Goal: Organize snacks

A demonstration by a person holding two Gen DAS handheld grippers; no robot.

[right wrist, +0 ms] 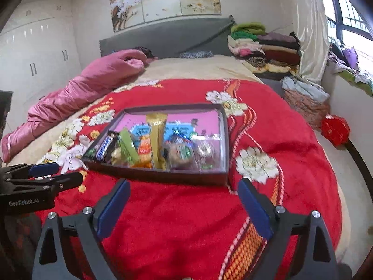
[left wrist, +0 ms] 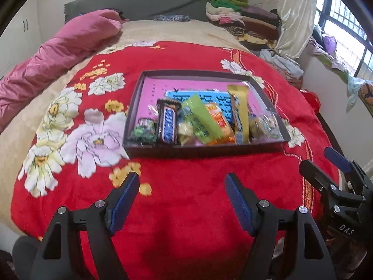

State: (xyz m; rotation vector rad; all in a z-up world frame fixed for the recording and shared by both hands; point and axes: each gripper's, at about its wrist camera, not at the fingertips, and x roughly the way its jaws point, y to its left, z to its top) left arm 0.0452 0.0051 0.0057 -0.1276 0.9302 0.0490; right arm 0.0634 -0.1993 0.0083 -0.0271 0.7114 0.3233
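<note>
Beyond hand-held gripper, apparently apart: tray

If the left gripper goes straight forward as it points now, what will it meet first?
Probably the near wall of the snack box, after bare red blanket. The left gripper is open and empty; its height is unclear.

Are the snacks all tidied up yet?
Nearly, it seems. The snacks all lie in a row along the near side of the box on the red blanket; none show outside it. Nothing is in hand: the left gripper and right gripper are both open and empty. Little looks left, maybe straightening.
</note>
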